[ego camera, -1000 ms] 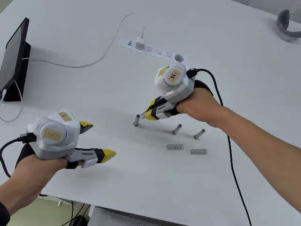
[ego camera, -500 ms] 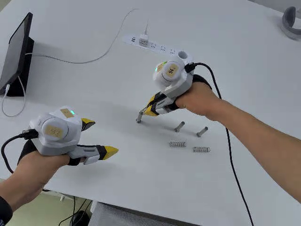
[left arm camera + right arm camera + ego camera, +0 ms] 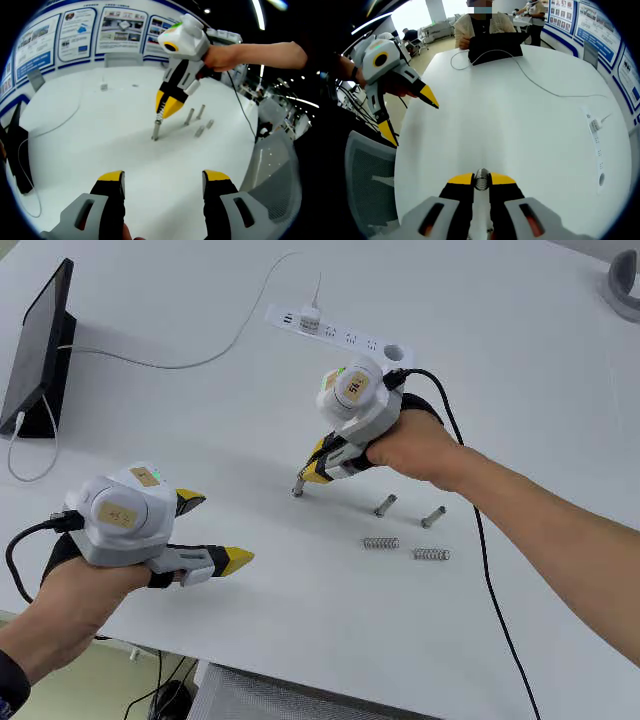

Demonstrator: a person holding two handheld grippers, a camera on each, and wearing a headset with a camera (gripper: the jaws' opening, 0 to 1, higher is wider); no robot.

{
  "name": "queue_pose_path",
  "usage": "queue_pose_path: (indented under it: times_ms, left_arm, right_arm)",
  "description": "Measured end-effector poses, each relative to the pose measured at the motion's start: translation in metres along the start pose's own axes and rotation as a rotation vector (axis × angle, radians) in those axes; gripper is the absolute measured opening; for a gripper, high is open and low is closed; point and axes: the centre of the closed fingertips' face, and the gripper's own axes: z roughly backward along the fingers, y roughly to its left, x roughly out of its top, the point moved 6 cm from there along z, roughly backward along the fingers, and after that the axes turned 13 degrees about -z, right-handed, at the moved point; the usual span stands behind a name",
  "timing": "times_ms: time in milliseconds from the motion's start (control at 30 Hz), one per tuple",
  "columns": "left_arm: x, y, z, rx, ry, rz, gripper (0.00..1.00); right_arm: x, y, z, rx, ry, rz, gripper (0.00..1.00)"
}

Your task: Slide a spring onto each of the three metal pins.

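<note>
White table (image 3: 200, 430): right tongs (image 3: 310, 476) grip near-vertical spring (image 3: 159, 119) above upright pin (image 3: 155, 131).

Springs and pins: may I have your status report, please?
Right gripper shut on coiled metal spring, at top of leftmost upright metal pin. Left gripper open, apart. Two bare pins, two loose springs. Nothing in the way.

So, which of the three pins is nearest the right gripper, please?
The leftmost pin in the head view; the right gripper holds a spring just above it.

An office-like showroom: wall posters (image 3: 75, 30), white table (image 3: 480, 330), mesh chair (image 3: 370, 185).
</note>
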Motion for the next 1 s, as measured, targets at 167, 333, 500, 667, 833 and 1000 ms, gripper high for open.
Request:
queue_pose_path:
  times_ms: [167,333,500,667,833,1000]
  left_arm:
    - [0.001,-0.001,-0.001,-0.003,0.000,-0.001,0.64]
    - [0.002,-0.002,-0.002,-0.005,-0.002,-0.002,0.64]
    - [0.002,-0.002,-0.001,-0.004,-0.001,-0.005,0.64]
    - [0.002,-0.001,-0.001,-0.003,0.000,-0.004,0.64]
    - [0.002,-0.001,-0.001,-0.002,0.000,-0.002,0.64]
    - [0.001,-0.001,-0.001,-0.001,0.000,0.001,0.64]
  right_arm:
    - [0.001,0.002,-0.002,0.001,-0.001,0.004,0.13]
    - [0.002,0.003,-0.005,0.000,-0.005,0.006,0.13]
    - [0.002,0.003,-0.007,-0.002,-0.003,0.012,0.13]
    - [0.001,0.003,-0.010,-0.001,-0.001,0.016,0.13]
    - [0.001,0.003,-0.012,0.000,-0.003,0.014,0.13]
    - [0.000,0.003,-0.016,0.003,-0.001,0.015,0.13]
